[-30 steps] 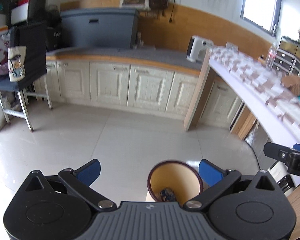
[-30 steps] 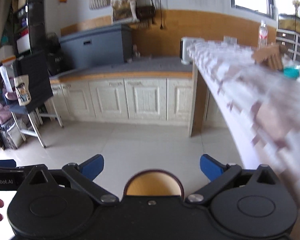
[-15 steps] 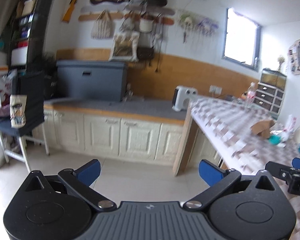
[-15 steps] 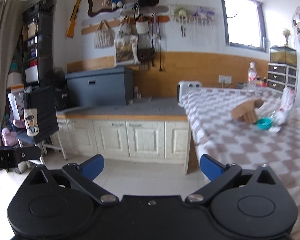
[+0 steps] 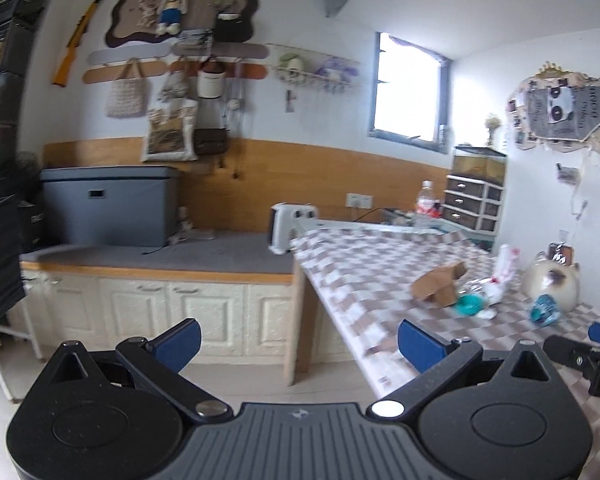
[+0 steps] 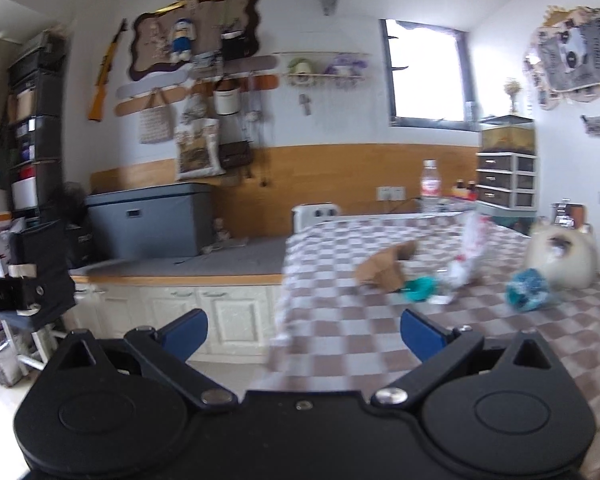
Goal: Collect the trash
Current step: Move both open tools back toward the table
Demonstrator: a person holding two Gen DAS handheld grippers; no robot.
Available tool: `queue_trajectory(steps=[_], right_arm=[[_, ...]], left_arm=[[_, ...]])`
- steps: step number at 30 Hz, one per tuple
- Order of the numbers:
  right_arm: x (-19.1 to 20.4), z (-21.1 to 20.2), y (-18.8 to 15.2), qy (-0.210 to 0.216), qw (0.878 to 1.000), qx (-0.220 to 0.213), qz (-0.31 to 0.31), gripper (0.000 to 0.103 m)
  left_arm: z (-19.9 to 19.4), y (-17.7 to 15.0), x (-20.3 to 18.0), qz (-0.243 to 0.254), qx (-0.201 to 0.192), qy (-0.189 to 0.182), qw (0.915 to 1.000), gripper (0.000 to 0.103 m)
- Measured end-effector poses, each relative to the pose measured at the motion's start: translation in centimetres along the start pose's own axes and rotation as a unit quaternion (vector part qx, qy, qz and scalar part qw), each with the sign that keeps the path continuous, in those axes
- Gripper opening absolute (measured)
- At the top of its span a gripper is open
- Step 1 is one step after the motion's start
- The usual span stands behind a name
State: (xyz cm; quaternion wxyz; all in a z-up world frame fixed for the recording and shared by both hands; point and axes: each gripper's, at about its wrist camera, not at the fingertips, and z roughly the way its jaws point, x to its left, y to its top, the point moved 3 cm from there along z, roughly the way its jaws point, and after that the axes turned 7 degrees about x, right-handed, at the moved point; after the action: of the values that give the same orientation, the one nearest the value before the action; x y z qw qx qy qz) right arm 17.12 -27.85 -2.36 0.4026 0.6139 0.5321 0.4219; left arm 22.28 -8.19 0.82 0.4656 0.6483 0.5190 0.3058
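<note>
Trash lies on the checkered table (image 6: 340, 336): a crumpled brown cardboard piece (image 6: 384, 270), a teal lid or cup (image 6: 419, 289), a white wrapper with red print (image 6: 469, 254), and a crumpled teal wrapper (image 6: 527, 290). The same items show in the left wrist view: cardboard (image 5: 440, 286), teal lid (image 5: 469, 304), white wrapper (image 5: 502, 276), teal wrapper (image 5: 544, 311). My left gripper (image 5: 298, 342) is open and empty, over the table's near left edge. My right gripper (image 6: 302, 334) is open and empty, short of the trash.
A cat-shaped ornament (image 6: 562, 256) sits at the table's right, a water bottle (image 6: 430, 186) at its far end. A white heater (image 5: 290, 226) and grey box (image 5: 110, 210) stand on the counter. Drawers (image 6: 506, 180) stand by the window.
Both grippers rose from floor level, where a brown-rimmed bin was between the fingers, up to table height. The bin has left view and the tabletop trash has come into view.
</note>
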Motion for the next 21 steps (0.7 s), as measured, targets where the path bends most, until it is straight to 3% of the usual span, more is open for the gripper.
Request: queue_trajectory(steps=[10,16,18,21], right_arm=[[-12.2,0.4,0.9,-0.095,0.995,0.000,-0.010,0.103],[-19.9,2.5,3.3,-0.123,0.992,0.018,-0.022,0.103],[-22.2,3.8,4.0,-0.123,0.992,0.032,-0.024,0.103],[-25.5,6.9,4.9,-0.089,0.993,0.067,-0.028,0.103]], left_arm=[[5.8,0.8,-10.7,0.053,0.027,-0.076,0.9954,0.103],[9.1,1.9,-16.4,0.073,0.042,-0.129,0.9881,0.103],[10.3,2.1,-17.9,0.074,0.051,-0.144,0.9855,0.103],[11.9,1.9,-20.1,0.082,0.066,-0.158,0.9818,0.103]])
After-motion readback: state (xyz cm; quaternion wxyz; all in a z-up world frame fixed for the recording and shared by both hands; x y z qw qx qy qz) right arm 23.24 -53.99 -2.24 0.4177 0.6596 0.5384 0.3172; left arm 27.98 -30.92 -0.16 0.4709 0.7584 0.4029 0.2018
